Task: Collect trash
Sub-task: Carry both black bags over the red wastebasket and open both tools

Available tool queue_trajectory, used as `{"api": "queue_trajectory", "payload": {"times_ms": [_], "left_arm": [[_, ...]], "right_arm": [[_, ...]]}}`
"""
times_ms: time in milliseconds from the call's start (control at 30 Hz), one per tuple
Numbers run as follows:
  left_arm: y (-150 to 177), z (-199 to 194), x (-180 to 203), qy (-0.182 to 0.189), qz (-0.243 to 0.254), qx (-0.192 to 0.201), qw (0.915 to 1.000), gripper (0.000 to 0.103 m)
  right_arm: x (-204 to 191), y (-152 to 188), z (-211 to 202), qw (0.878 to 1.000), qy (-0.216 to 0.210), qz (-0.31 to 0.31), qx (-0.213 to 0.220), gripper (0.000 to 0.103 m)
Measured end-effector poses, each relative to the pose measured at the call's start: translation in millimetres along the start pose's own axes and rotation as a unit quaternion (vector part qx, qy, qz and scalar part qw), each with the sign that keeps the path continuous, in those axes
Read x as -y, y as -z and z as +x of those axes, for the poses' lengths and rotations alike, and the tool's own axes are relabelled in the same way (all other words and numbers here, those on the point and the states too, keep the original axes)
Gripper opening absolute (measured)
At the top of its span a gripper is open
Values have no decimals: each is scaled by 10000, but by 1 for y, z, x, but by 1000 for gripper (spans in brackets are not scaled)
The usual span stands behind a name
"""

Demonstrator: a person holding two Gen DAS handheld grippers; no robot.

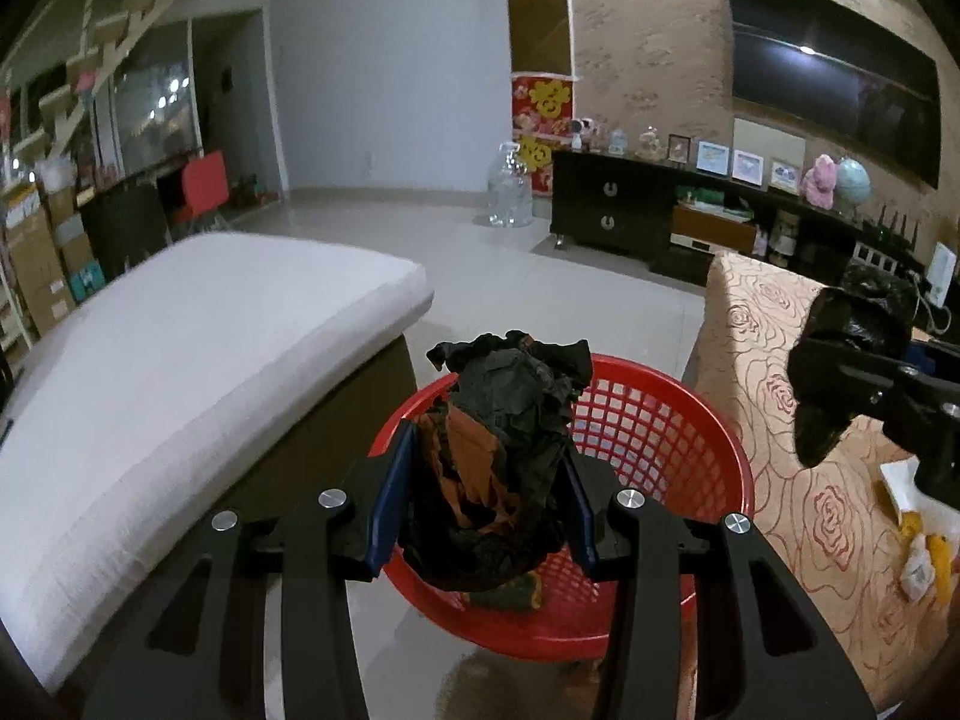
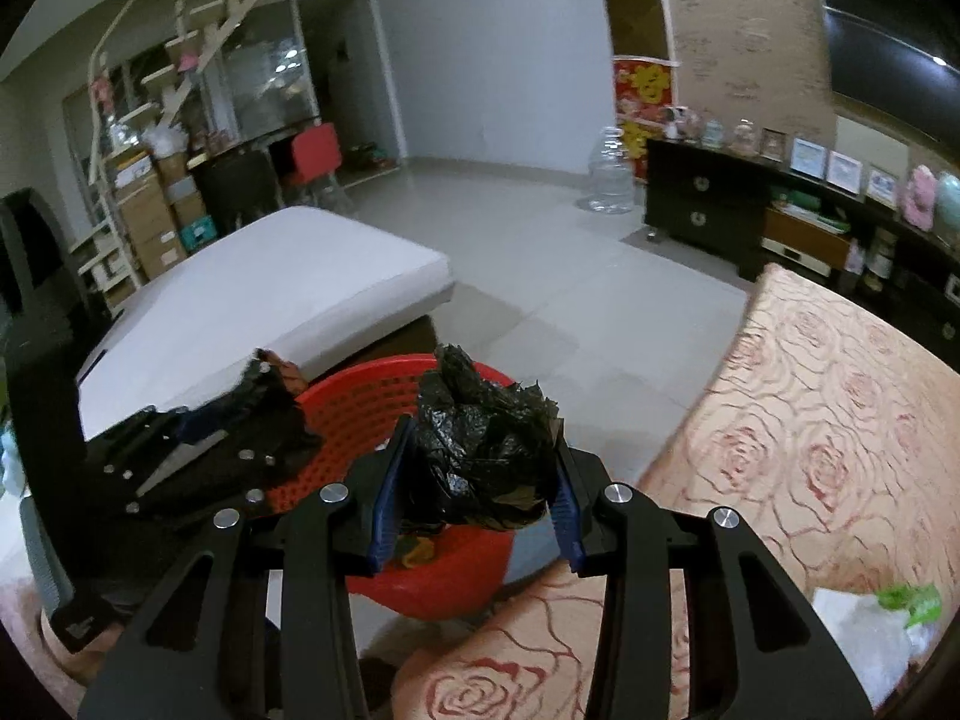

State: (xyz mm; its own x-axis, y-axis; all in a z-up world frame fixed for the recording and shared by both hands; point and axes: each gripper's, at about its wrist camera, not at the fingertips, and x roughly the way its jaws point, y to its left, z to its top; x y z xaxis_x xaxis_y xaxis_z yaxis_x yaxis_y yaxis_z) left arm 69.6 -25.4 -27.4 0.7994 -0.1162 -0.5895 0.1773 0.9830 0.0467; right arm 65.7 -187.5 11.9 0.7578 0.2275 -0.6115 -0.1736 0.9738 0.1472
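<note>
Left wrist view: the left gripper [image 1: 483,474] pinches a black-and-orange wad [image 1: 498,456] directly above the red basket [image 1: 672,420], so the drop is in hand; its jaws need only spread.

Right wrist view: the right gripper [image 2: 480,474] pinches a crumpled black bag [image 2: 486,456] over the basket's near right rim [image 2: 354,402]; it should likely shift left before letting go.

Red poster [image 1: 543,99], far wall: one large yellow Chinese character, apparently 春
Other labels: too blurred to read
</note>
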Motion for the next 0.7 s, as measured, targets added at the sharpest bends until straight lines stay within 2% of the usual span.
{"api": "queue_trajectory", "payload": {"times_ms": [167, 333, 500, 600, 700], "left_arm": [[1, 10, -4, 54, -156, -168, 9997, 41], [4, 23, 4, -9, -112, -329, 9994, 42], [7, 34, 8, 84, -107, -536, 9985, 43], [9, 37, 8, 144, -131, -605, 9980, 44], [10, 39, 7, 154, -166, -634, 9977, 48]], "right_arm": [[-8, -6, 19, 9995, -214, -168, -134, 40], [1, -6, 33, 9989, -352, 93, -297, 40], [9, -9, 41, 9977, -485, 300, -375, 40], [7, -7, 44, 9969, -566, 350, -424, 41], [5, -8, 49, 9965, -592, 353, -473, 47]]}}
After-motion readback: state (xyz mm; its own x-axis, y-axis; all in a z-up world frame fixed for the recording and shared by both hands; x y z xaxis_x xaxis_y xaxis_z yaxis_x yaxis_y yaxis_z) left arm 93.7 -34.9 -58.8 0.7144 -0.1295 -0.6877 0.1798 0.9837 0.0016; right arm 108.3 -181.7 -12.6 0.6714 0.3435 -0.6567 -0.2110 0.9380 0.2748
